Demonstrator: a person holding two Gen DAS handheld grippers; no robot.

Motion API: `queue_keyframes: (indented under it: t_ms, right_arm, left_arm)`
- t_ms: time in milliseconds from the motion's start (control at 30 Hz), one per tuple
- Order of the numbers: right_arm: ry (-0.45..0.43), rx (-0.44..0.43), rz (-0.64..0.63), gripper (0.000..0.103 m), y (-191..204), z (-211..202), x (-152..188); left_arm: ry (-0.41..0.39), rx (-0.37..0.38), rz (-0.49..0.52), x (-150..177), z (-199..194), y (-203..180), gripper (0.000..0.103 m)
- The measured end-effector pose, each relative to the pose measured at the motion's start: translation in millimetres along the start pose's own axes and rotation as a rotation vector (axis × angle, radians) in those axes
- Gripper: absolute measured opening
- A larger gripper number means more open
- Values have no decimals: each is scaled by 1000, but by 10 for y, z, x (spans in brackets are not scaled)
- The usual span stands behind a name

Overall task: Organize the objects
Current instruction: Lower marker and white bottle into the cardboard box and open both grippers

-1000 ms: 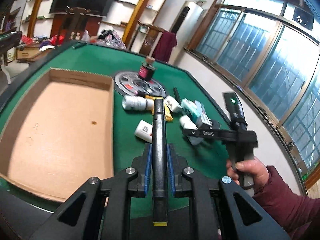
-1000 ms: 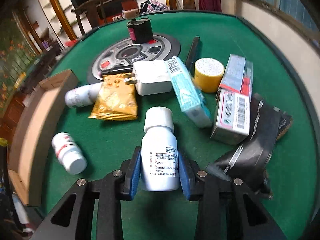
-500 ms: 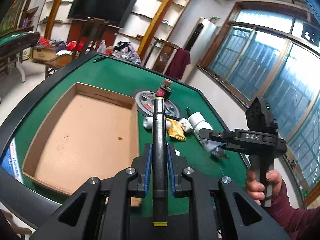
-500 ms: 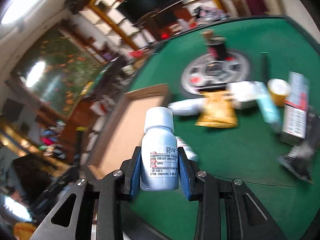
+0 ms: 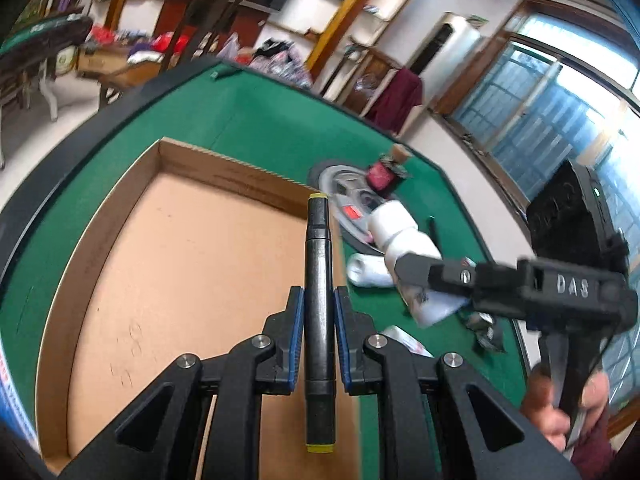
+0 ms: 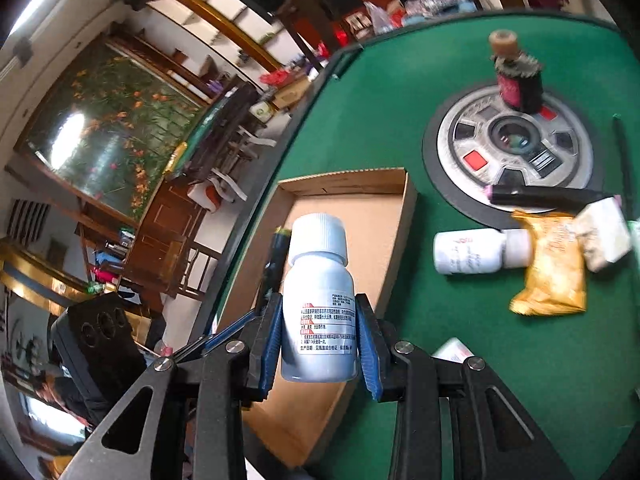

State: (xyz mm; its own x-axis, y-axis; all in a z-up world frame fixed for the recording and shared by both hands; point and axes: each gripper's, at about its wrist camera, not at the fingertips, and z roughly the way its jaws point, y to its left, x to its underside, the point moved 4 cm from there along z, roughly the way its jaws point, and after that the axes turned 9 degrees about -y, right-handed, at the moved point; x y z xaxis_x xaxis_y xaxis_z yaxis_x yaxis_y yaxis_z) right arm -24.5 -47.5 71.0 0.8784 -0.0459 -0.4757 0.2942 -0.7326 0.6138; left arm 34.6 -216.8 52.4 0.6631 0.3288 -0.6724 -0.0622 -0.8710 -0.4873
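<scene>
bottle (image 6: 319, 304) now over box (image 6: 372, 248) | clamped between right jaws

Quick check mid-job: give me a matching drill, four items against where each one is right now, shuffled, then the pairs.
Items:
1. marker
2. white bottle
3. gold packet
4. corked bottle

Places:
A. standing on the round disc
B. lying on the green felt
C. in the left hand-held gripper, over the cardboard tray
D. in the right hand-held gripper

Pairs: 1-C, 2-D, 3-B, 4-A
</scene>
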Motion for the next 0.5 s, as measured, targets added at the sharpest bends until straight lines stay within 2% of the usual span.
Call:
queue_keyframes:
  t_ms: [133, 267, 467, 500]
  right_arm:
    - [33, 59, 35, 38, -53, 397, -79]
    - [31, 173, 7, 38, -93, 662, -143]
    - [2, 268, -43, 39, -196, 751, -252]
    - [-5, 265, -39, 40, -209, 731, -258]
  left_arm:
    - [40, -8, -64, -78, 310, 254, 14]
    - [88, -7, -111, -58, 622, 393, 14]
    - [79, 45, -190, -105, 778, 484, 15]
    - [75, 47, -196, -104, 782, 491, 20]
